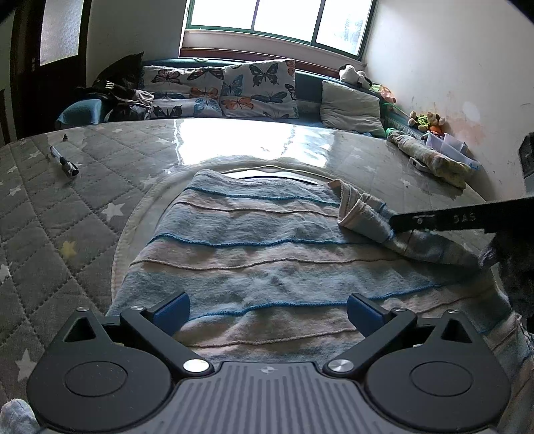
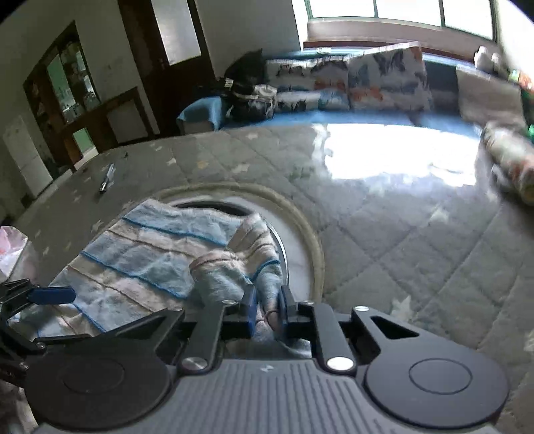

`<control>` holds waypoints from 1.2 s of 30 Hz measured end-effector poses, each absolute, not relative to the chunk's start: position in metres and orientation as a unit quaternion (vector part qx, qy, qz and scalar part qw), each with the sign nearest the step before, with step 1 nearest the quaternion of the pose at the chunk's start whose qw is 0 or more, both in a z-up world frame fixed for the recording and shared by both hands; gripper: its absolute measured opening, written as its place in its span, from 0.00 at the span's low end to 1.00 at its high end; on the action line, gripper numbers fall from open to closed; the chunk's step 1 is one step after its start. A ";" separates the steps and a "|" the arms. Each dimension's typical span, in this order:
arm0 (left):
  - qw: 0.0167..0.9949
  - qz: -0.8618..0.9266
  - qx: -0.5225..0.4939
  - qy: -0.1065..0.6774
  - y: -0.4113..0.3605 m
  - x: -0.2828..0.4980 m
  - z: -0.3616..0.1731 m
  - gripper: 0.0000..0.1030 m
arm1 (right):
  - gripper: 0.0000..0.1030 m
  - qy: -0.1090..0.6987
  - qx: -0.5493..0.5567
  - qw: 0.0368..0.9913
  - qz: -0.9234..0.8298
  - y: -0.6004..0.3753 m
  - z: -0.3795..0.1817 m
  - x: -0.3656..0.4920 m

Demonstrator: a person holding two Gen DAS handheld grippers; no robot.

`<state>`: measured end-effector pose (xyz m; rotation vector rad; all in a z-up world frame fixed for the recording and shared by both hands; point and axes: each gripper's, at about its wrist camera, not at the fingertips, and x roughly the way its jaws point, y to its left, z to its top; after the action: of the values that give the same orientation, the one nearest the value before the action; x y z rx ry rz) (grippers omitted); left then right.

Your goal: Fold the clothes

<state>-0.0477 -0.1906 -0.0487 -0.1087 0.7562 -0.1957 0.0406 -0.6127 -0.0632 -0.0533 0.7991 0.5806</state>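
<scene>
Two hand-held grippers work over one striped blue-and-pink towel [image 1: 253, 247] spread flat on a quilted, star-patterned surface [image 1: 66, 207], over a round cream-rimmed mat [image 2: 313, 240]. Left hand-held gripper [image 1: 268, 312]: jaws wide apart, blue pads [image 1: 172, 312] hovering low over the towel's near edge, nothing held. Right hand-held gripper [image 2: 267, 308]: jaws clamped on the towel's corner, which is lifted and folded back over the flat cloth; in the left wrist view its black finger reaches in from the right. A pen [image 1: 65, 162] lies well ahead-left. Beyond: a sofa with butterfly cushions [image 1: 230, 90], soft toys [image 1: 427, 121], a bright window [image 1: 280, 16]
</scene>
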 end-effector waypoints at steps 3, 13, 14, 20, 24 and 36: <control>0.923 -0.097 -0.052 0.368 -0.186 -0.048 -0.049 0.99 | 0.08 0.363 -0.038 0.893 0.265 -0.614 -0.054 0.036; 0.924 -0.098 -0.049 0.366 -0.180 -0.048 -0.050 1.00 | 0.01 0.336 -0.037 0.919 0.204 -0.638 -0.040 0.045; 0.924 -0.098 -0.049 0.366 -0.179 -0.049 -0.050 1.00 | 0.01 0.337 -0.033 0.920 0.199 -0.642 -0.040 0.048; 0.924 -0.099 -0.047 0.366 -0.176 -0.049 -0.050 1.00 | 0.01 0.340 -0.034 0.933 0.109 -0.663 -0.047 0.064; 0.927 -0.088 -0.044 0.362 -0.175 -0.050 -0.051 1.00 | 0.02 0.358 -0.024 0.928 0.096 -0.677 -0.055 0.068; 0.942 -0.039 -0.040 0.332 -0.165 -0.032 -0.027 0.94 | 0.09 0.390 -0.012 0.904 0.177 -0.669 -0.066 0.067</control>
<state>-0.0318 -0.1652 -0.0275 -0.0817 0.6773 -0.0787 0.0666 -0.6688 -0.0659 -0.0242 0.8051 0.3665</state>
